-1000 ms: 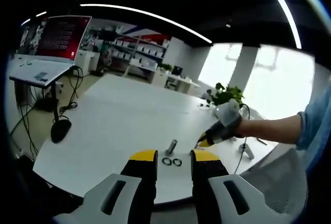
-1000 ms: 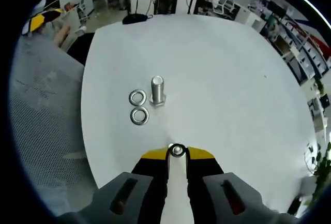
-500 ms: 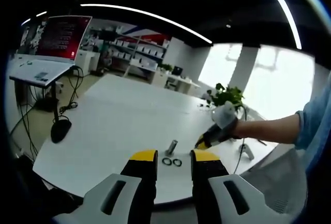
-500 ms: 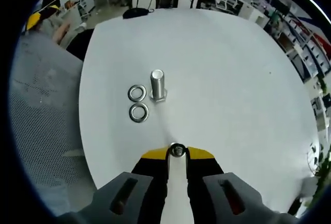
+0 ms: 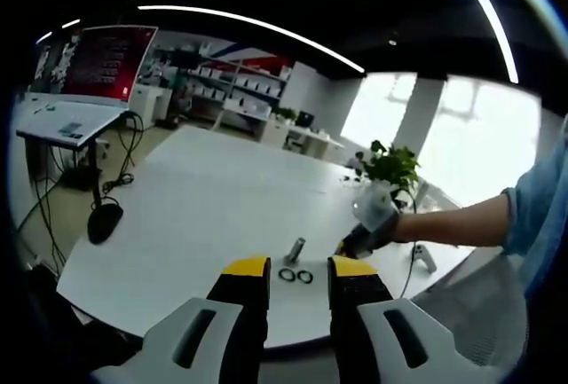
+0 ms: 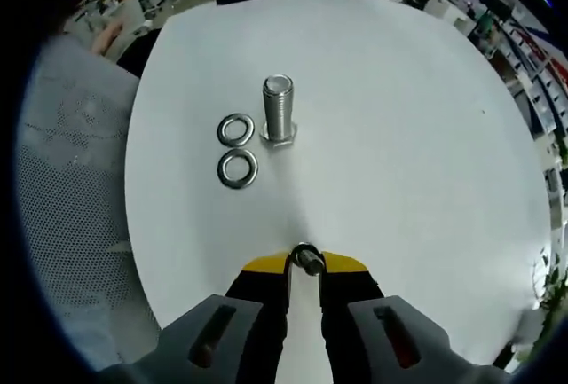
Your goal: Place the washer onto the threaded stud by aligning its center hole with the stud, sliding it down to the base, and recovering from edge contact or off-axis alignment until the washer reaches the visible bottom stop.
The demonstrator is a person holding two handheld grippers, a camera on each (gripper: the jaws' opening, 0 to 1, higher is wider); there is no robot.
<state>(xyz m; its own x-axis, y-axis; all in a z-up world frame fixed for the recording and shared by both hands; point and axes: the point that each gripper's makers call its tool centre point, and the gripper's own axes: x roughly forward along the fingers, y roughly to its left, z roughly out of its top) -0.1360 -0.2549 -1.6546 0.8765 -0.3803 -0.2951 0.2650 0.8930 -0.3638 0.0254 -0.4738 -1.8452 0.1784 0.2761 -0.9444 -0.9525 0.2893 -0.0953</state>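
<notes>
A threaded steel stud [image 6: 278, 109] stands upright on its hex base on the white table [image 6: 399, 136]. Two loose washers [image 6: 235, 129] [image 6: 237, 168] lie flat just left of it. My right gripper [image 6: 305, 265] is shut on a third washer [image 6: 306, 258], held on edge at its tips, a short way back from the stud. In the left gripper view the stud [image 5: 294, 249] and the two washers [image 5: 295, 277] lie beyond my left gripper [image 5: 297, 269], which hangs open and holds nothing. The right gripper [image 5: 353, 245], in a gloved hand [image 5: 376, 211], comes in beside the stud.
A grey mesh chair [image 6: 71, 180] sits at the table's edge near the washers. A black mouse-like object [image 5: 104, 222] hangs by a cable off the table's left side. A potted plant [image 5: 388, 164] and a small metal item [image 5: 422, 258] are at the far right.
The right gripper has moved with its washer closer to the stud, which now looms larger and higher in its view. The left gripper has stayed put.
</notes>
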